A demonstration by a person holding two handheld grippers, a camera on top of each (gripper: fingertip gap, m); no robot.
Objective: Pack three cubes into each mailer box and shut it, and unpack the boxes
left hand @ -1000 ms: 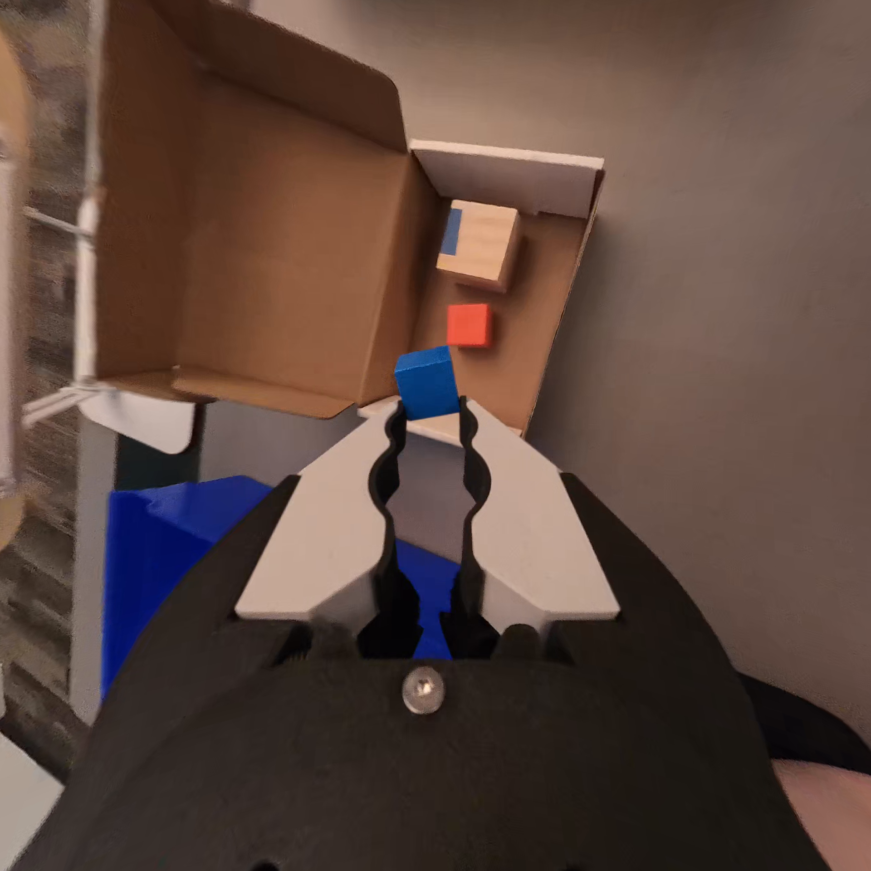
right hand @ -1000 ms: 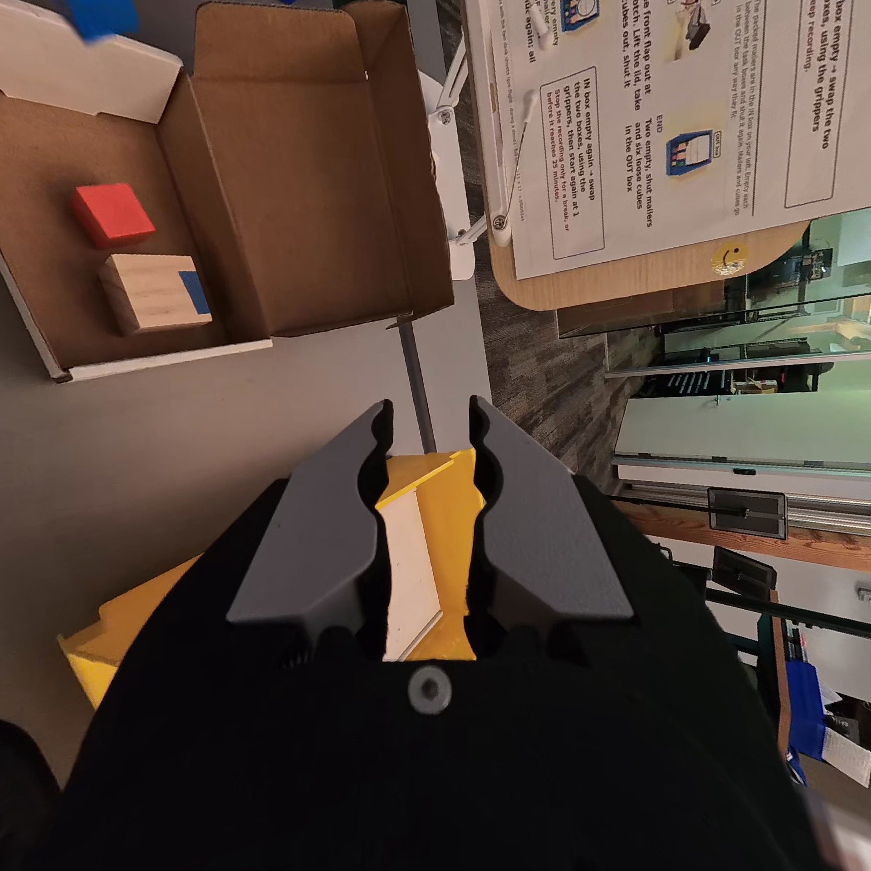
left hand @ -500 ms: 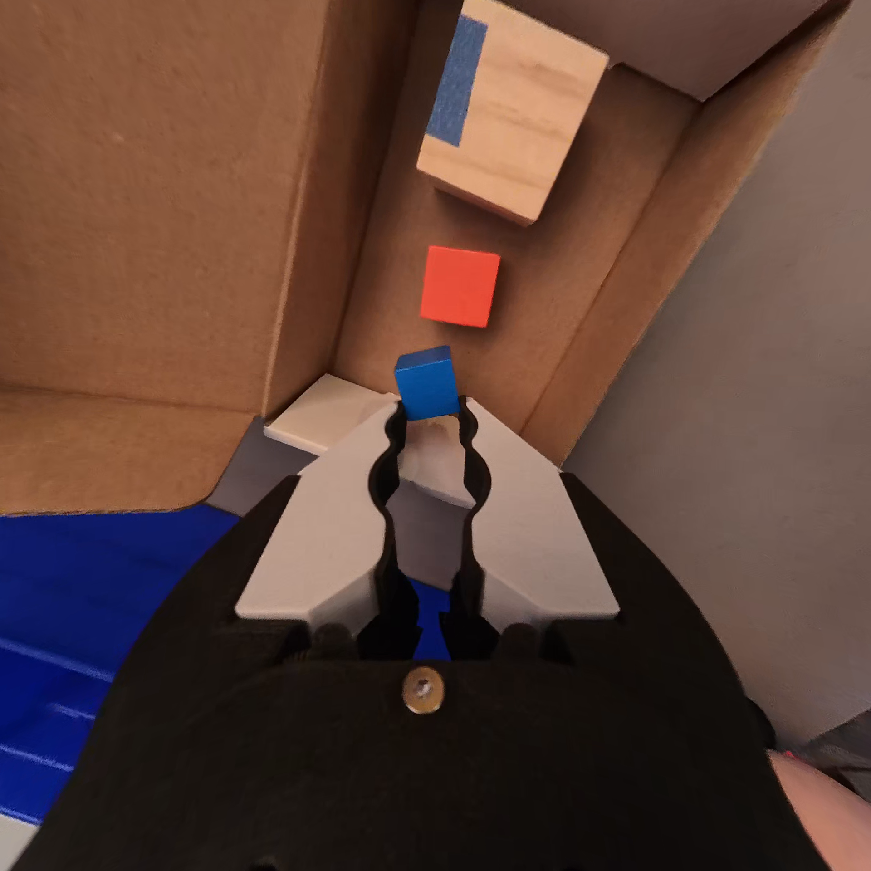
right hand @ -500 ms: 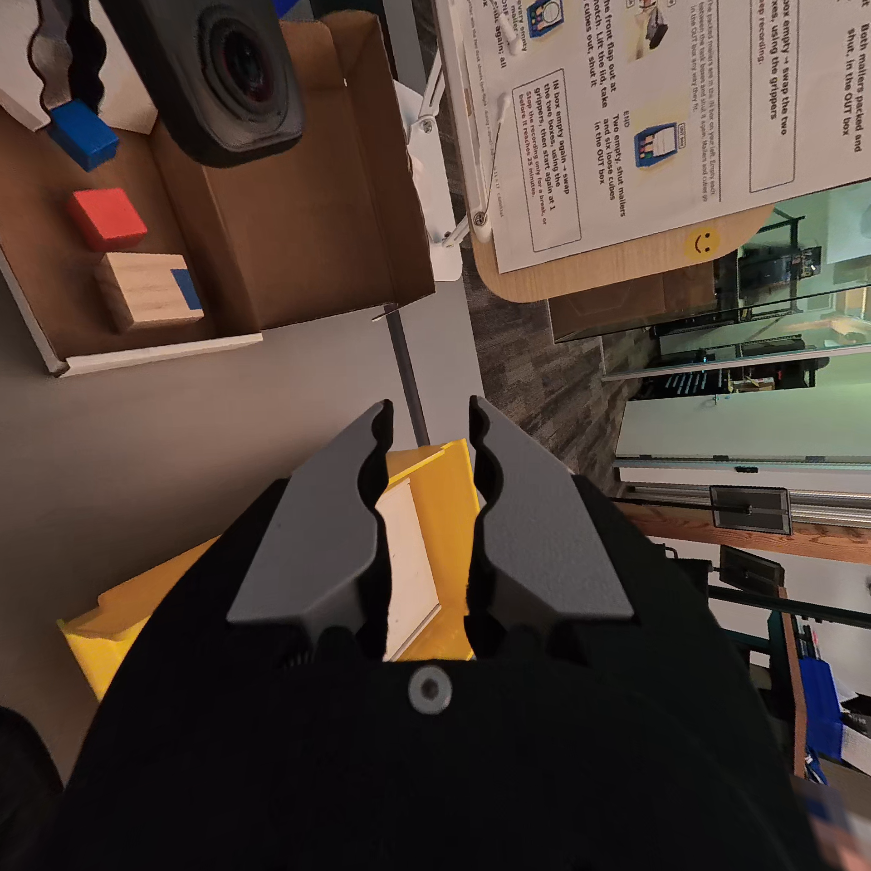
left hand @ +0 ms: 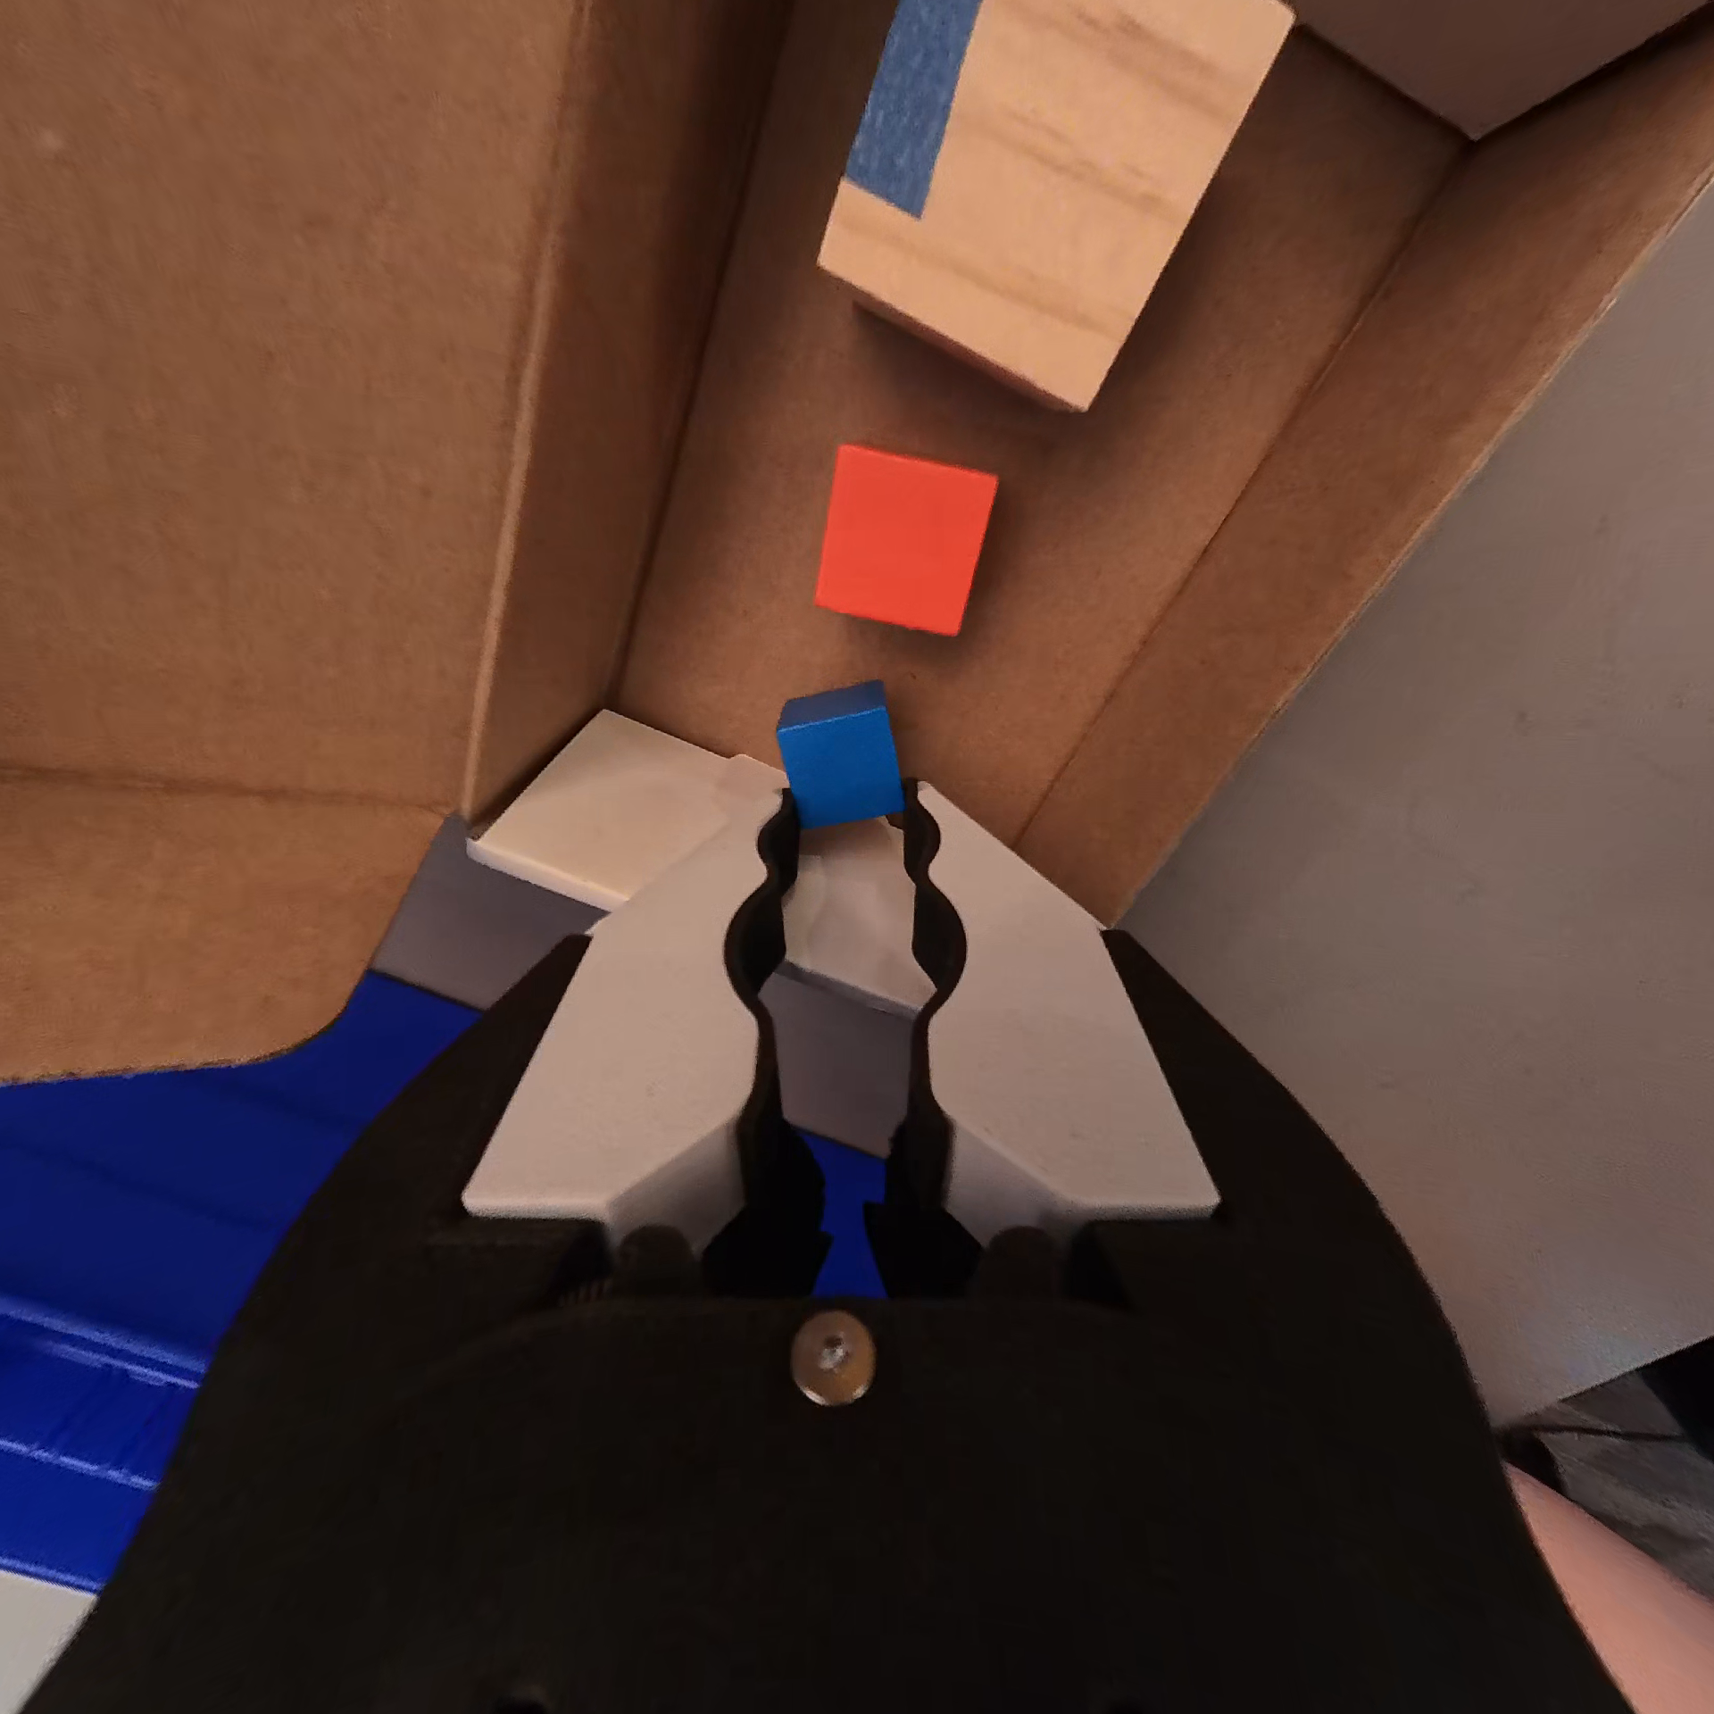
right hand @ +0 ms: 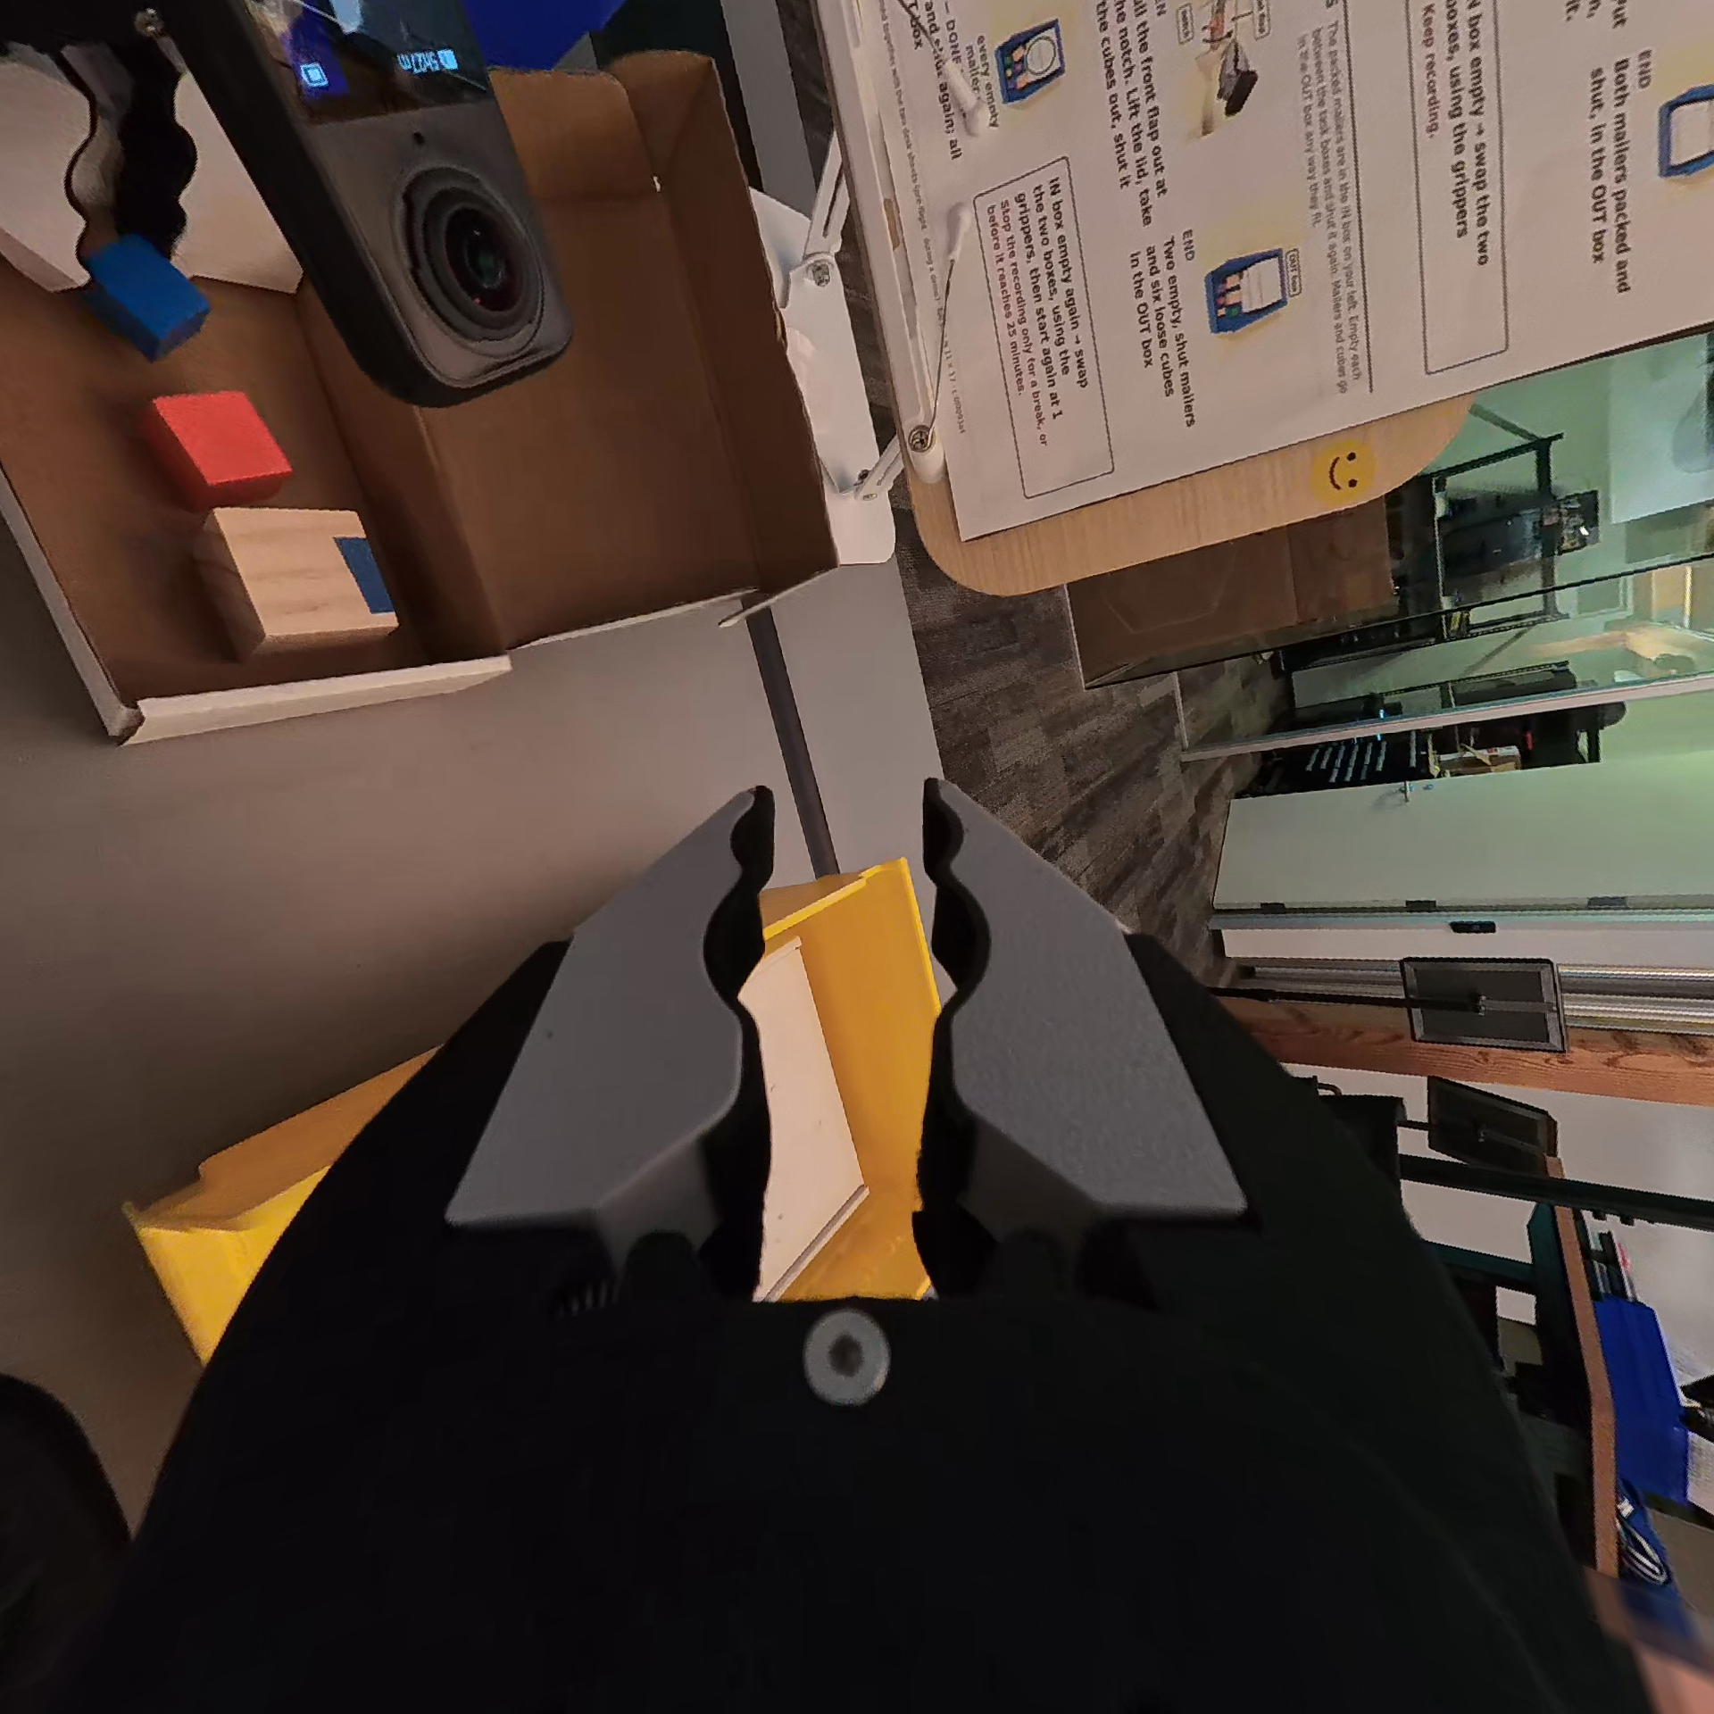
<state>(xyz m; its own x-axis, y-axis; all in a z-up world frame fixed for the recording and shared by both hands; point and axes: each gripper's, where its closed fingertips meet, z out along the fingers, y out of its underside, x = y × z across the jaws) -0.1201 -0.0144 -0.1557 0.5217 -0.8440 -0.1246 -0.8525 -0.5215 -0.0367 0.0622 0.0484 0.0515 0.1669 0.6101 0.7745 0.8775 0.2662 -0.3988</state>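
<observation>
left claw [left hand: 842, 802] is pinching a small blue cube [left hand: 837, 766] right at its tips, the cube poking out past the fingertips, and it hangs just over the near end of the open mailer box [left hand: 1206, 482], by the box's white flap [left hand: 603, 816]. whether the cube touches the cardboard floor, can't tell from here. further along the same floor sits a red cube [left hand: 904, 540], apart from the blue one, and beyond that a bigger wooden cube [left hand: 1048, 185] with a blue patch on one face, close to the far wall. the raised lid [left hand: 278, 417] of the box fills the left side, a blue bin [left hand: 139, 1206] shows beneath it, and the grey table [left hand: 1438, 881] runs off to the right. over to the right claw [right hand: 846, 816]: spread, nothing between the fingers, hovering above a yellow bin [right hand: 872, 937] with a white mailer [right hand: 798, 1094] lying inside it. from this side the open box sits well away at upper left, the left claw and its camera [right hand: 464, 250] over it with the blue cube at the tips. as for writing: a printed instruction sheet [right hand: 1298, 185] with small pictures on a wooden board [right hand: 1159, 529], a yellow smiley sticker [right hand: 1342, 471] at the board's edge, and glowing characters on the camera's little screen.
</observation>
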